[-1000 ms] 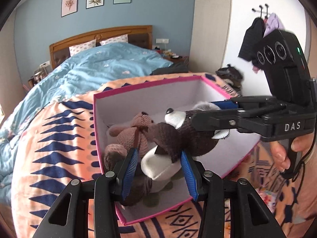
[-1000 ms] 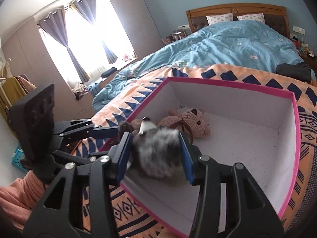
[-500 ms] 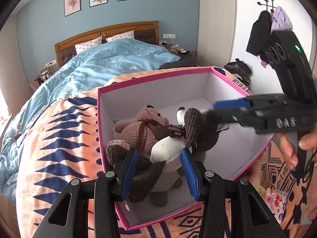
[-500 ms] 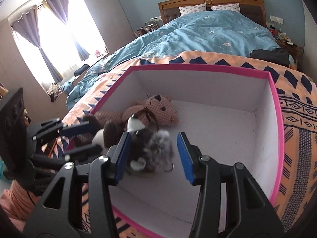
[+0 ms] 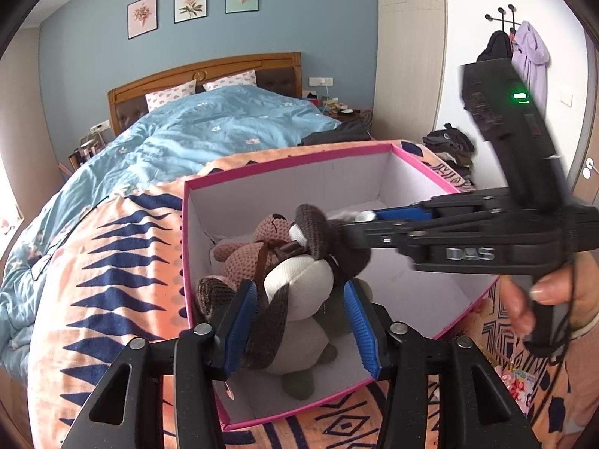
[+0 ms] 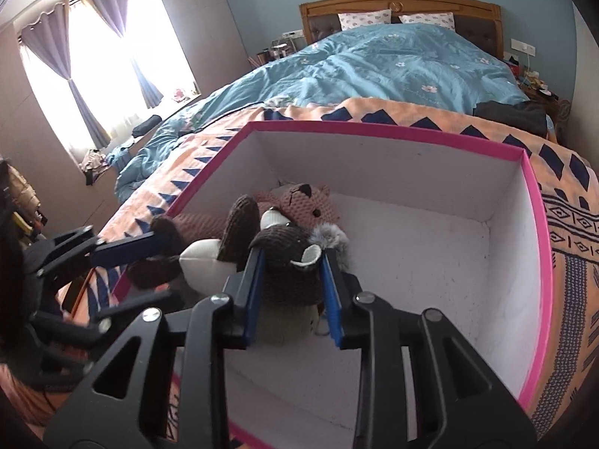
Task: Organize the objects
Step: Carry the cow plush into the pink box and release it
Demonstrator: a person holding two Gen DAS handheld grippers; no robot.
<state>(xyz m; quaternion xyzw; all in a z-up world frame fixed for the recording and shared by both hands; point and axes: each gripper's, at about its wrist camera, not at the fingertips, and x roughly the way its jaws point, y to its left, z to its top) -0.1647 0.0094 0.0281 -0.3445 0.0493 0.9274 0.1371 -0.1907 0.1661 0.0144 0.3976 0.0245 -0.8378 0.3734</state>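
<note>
Since the earlier frame, right gripper (image 6: 294, 292) jaws have just been closing and now pinch the brown plush dog (image 6: 288, 265) at its head; left gripper (image 5: 299, 321) jaws have just been opening and straddle its white belly (image 5: 299, 284) (pad contact cannot be told). Two-point support probably steadies the soft toy during lowering. It sits in the pink-rimmed box (image 6: 539, 262), long axis near upright, muzzle toward the far wall, beside the pink knitted bear (image 6: 307, 205)

Knitted cloth plush dog (image 5: 299, 292) lies in a matt cardboard box (image 5: 284, 172).
</note>
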